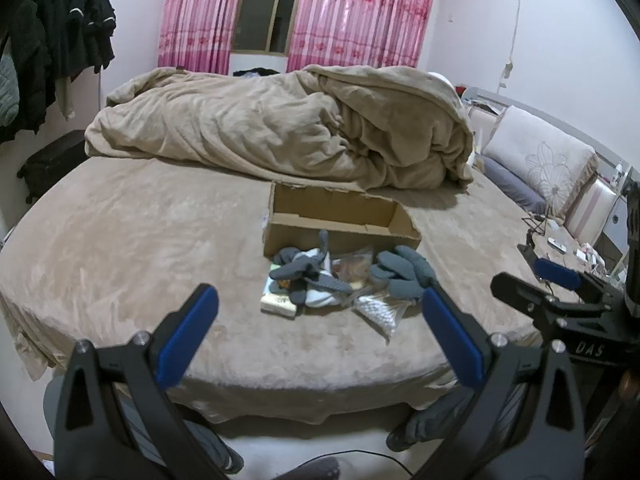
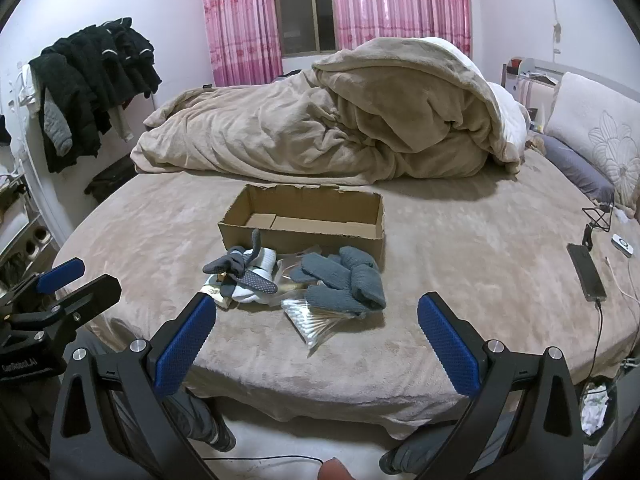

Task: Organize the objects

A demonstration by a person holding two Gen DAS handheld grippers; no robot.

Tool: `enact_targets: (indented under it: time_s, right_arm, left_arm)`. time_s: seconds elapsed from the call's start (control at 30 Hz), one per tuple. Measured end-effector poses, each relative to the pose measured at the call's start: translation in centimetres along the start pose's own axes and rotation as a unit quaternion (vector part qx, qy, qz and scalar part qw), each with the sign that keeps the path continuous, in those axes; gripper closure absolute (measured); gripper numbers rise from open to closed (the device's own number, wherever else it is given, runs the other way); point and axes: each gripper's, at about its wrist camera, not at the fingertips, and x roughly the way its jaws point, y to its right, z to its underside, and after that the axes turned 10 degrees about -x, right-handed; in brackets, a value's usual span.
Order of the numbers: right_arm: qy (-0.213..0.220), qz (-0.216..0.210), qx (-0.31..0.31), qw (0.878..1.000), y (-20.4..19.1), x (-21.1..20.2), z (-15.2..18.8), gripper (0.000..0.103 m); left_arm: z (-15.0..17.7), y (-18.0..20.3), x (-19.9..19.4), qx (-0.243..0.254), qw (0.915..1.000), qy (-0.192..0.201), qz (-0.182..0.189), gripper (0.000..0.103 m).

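My left gripper is spread wide with nothing between its 2 blue pads, held off the near edge of the bed. My right gripper is just as wide and also holds nothing; it sits beside the left one, and each shows at the edge of the other's view.

Straight ahead of both lies a small heap on the tan bedcover. Nearest me is a clear bag of cotton swabs. Just behind it on the right is a pile of grey gloves, touching the bag. To the left are grey-and-white socks resting over a small pale packet. A crinkled clear wrapper sits between the socks and gloves.

Touching the back of the heap is an open cardboard box; I see nothing in it. Behind that is a bunched beige duvet. A phone lies well apart at my right.
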Motion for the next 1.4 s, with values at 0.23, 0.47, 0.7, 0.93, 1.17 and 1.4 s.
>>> enact_targets:
  time_s: [0.23, 0.47, 0.7, 0.93, 1.17, 1.4]
  right_arm:
    - [0.001, 0.000, 0.000, 1.000, 0.00, -0.01, 0.03, 0.000]
    - [0.000, 0.000, 0.000, 1.000, 0.03, -0.01, 0.01, 0.000]
    - [0.000, 0.000, 0.000, 1.000, 0.08, 0.02, -0.04, 0.000]
    - [0.001, -0.001, 0.000, 1.000, 0.20, 0.05, -0.04, 0.000]
    - [0.002, 0.000, 0.001, 1.000, -0.06, -0.21, -0.08, 0.000]
    - [0.002, 0.000, 0.003, 1.000, -0.17, -0.26, -0.09, 0.000]
  left_arm:
    - [-0.02, -0.24, 0.11, -0.005, 1.0000, -0.006, 0.005, 0.001]
    - [0.04, -0.16, 0.11, 0.003, 1.0000, -0.007, 0.003, 0.001]
    - [0.12, -0.08, 0.13, 0.005, 1.0000, -0.006, 0.002, 0.001]
    - [0.13, 0.00, 0.08, 0.009, 0.9999, -0.006, 0.001, 0.001]
    - [0.07, 0.44, 0.06, 0.016, 0.9999, -0.003, -0.002, 0.001]
    - [-0.04, 0.54, 0.07, 0.019, 0.9998, -0.004, -0.002, 0.001]
